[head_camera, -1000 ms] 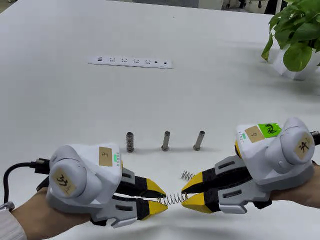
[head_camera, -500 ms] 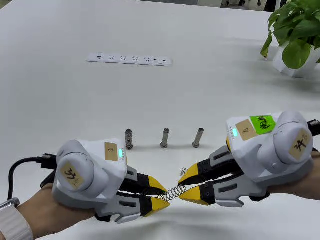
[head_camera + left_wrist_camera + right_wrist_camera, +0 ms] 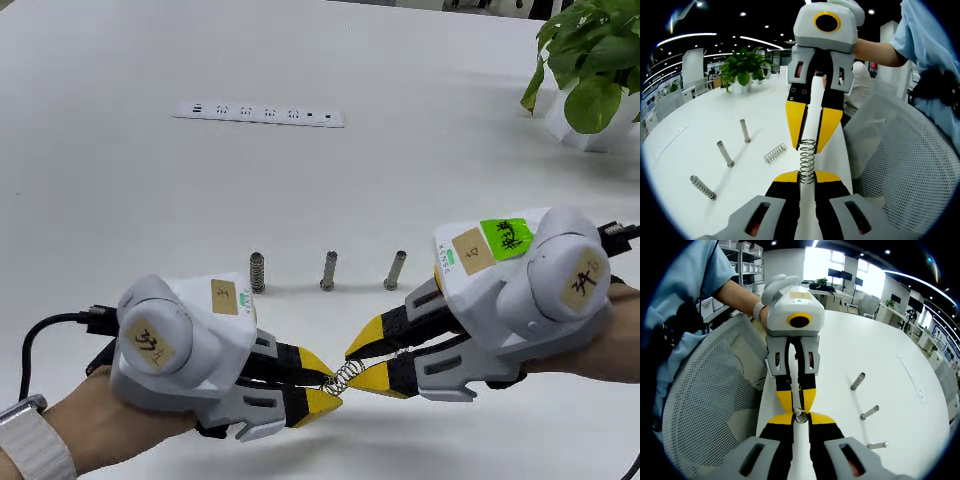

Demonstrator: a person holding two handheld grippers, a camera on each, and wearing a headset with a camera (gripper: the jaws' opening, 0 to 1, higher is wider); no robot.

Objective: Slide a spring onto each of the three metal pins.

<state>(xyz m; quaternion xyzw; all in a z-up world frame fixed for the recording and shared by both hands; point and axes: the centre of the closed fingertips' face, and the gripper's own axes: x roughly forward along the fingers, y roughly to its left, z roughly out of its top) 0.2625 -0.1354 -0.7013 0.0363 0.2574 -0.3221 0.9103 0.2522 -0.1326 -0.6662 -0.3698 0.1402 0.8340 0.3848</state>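
Bridging the gap — a thin coiled wire spring point(image 3: 343, 377), left gripper point(image 3: 332, 389) and right gripper point(image 3: 351, 368) each clamped on one end.

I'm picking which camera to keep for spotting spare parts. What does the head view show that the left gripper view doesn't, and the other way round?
Head view adds: the white housing of the left gripper, its black cable, and a wristwatch. Left gripper view adds: a loose spring lying on the table near the pins, and a mesh chair back. Both have: the held spring pinched between both tongs, the right gripper, two bare pins, a third pin wearing a spring, and the plant.
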